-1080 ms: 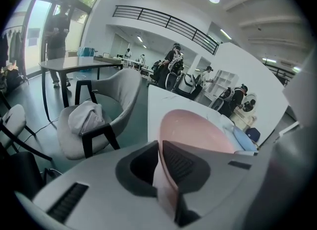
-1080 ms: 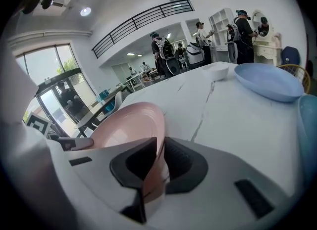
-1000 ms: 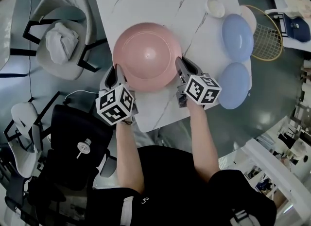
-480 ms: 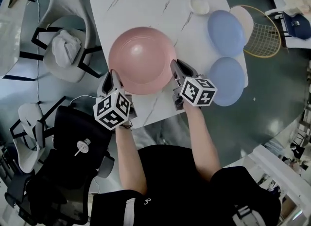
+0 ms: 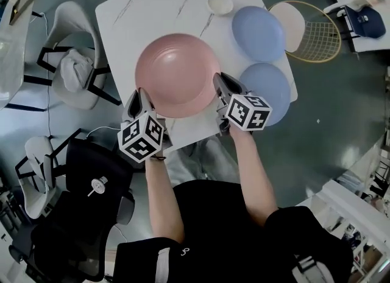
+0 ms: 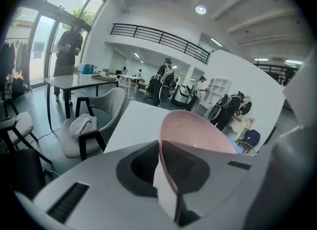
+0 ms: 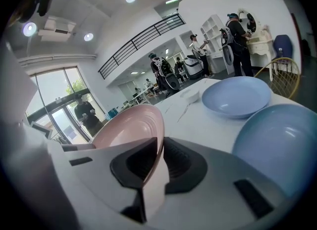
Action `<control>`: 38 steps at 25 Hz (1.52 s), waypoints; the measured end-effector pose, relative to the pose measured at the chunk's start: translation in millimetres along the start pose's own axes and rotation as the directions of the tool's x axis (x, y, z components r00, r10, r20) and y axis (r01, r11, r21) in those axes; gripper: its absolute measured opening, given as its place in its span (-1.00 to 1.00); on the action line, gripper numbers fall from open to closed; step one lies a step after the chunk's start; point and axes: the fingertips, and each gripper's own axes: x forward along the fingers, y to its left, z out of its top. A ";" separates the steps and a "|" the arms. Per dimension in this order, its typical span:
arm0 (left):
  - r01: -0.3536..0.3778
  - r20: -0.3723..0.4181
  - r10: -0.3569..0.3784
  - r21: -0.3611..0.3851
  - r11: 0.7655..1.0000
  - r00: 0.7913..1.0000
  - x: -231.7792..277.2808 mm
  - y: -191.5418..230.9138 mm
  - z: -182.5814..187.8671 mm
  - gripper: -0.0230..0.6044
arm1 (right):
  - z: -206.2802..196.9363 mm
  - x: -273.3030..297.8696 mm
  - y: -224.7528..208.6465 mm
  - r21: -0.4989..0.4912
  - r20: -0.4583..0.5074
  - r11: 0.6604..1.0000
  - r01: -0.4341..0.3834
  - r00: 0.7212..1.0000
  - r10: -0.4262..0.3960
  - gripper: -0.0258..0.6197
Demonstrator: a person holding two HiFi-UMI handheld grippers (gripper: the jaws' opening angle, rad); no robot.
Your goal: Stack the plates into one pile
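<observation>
1. Nearest the person, the left tongs [image 5: 141,97] and the right tongs [image 5: 220,83] are each closed narrow on the rim of the pink plate [image 5: 177,73], one at either side. Each gripper view shows the rim pinched between the dark pads.
2. The pink plate hangs between them over the near part of the white marbled worktop [image 5: 146,14]. In the right gripper view its rim looks raised off the surface, which the head view alone cannot settle.
3. By its look the plate is stiff, glazed and breakable. It is wide, probably weighty, and smooth enough to slide out of a thin pinch. Two opposite rim holds suit it. A level carry and a gentle set-down seem wise, since any tilt would lever the rim against the pads.
4. Just beyond the right tongs lies the near blue plate [image 5: 268,87], at the worktop's right edge. The far blue plate [image 5: 259,32] lies close behind it. Either could serve as the base of the pile.
5. Farthest on the worktop sits a small white dish [image 5: 220,3].
6. Only the head view gives the whole layout and both tongs at once. The right gripper view adds that both blue plates are shallow and empty. The left gripper view shows hardly any blue, but it does show a grey chair [image 6: 111,105] with a cloth [image 6: 83,124] on its seat beside the worktop.
</observation>
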 end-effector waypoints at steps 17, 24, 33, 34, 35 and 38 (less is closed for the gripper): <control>0.211 -0.066 -0.204 0.119 0.970 0.977 15.9 -160.0 -37.9 -0.79 | 30.9 -107.4 -126.8 0.084 0.121 0.983 0.166 0.977 -0.175 -0.77; 0.298 -0.150 -0.274 0.171 0.939 0.950 25.9 -220.6 -72.4 -0.78 | 30.3 -154.7 -179.8 0.152 0.153 0.955 0.253 0.949 -0.276 -0.78; 0.346 -0.272 -0.270 0.288 0.893 0.924 35.9 -266.5 -121.6 -0.75 | 10.6 -189.3 -232.5 0.158 0.108 0.915 0.372 0.914 -0.391 -0.78; 0.350 -0.286 -0.268 0.296 0.889 0.920 37.4 -268.2 -126.9 -0.74 | 7.5 -190.8 -236.4 0.163 0.104 0.911 0.380 0.911 -0.399 -0.78; 0.355 -0.299 -0.266 0.298 0.886 0.916 38.9 -268.7 -132.4 -0.74 | 3.8 -191.6 -239.8 0.168 0.099 0.907 0.386 0.909 -0.406 -0.78; 0.361 -0.329 -0.260 0.301 0.883 0.908 43.2 -270.1 -147.3 -0.74 | -6.4 -193.5 -249.3 0.175 0.083 0.898 0.404 0.903 -0.422 -0.78</control>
